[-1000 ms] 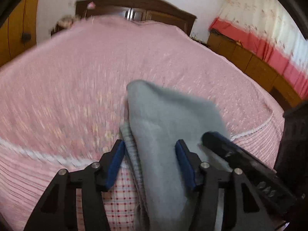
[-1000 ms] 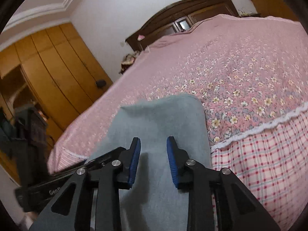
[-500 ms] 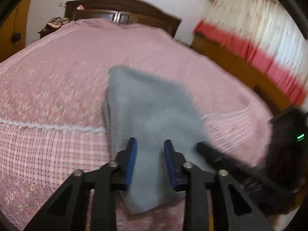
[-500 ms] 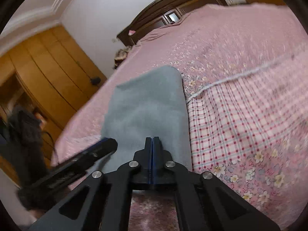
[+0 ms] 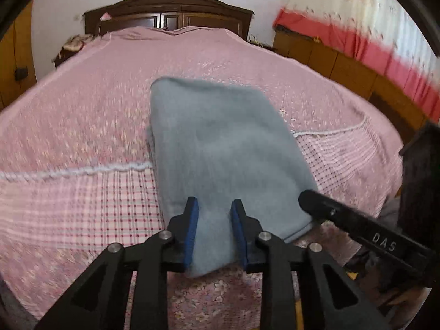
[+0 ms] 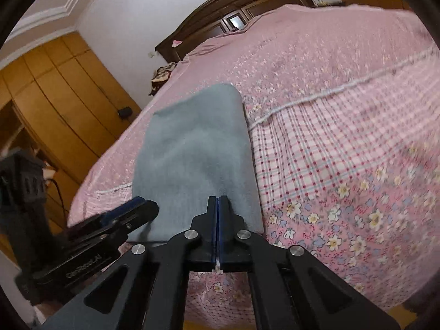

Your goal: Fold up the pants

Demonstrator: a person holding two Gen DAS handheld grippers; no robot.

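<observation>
The left gripper (image 5: 213, 211) pinches a raised ridge of the folded grey pants (image 5: 220, 148), its jaws having just eased slightly. The right gripper (image 6: 218, 206) has its pads pressed together over the pants' near edge, probably nipping cloth, though the contact is hidden. The pants lie on a pink floral bedspread (image 5: 82, 115) before a dark headboard (image 5: 167, 8).

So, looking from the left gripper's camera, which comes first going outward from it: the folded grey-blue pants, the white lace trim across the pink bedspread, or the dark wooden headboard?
1. Folded grey-blue pants: its near edge sits between the left gripper's fingers.
2. White lace trim: crosses the pink bedspread on both sides of the pants, mid-bed.
3. Dark wooden headboard: at the far end, against the wall.
</observation>
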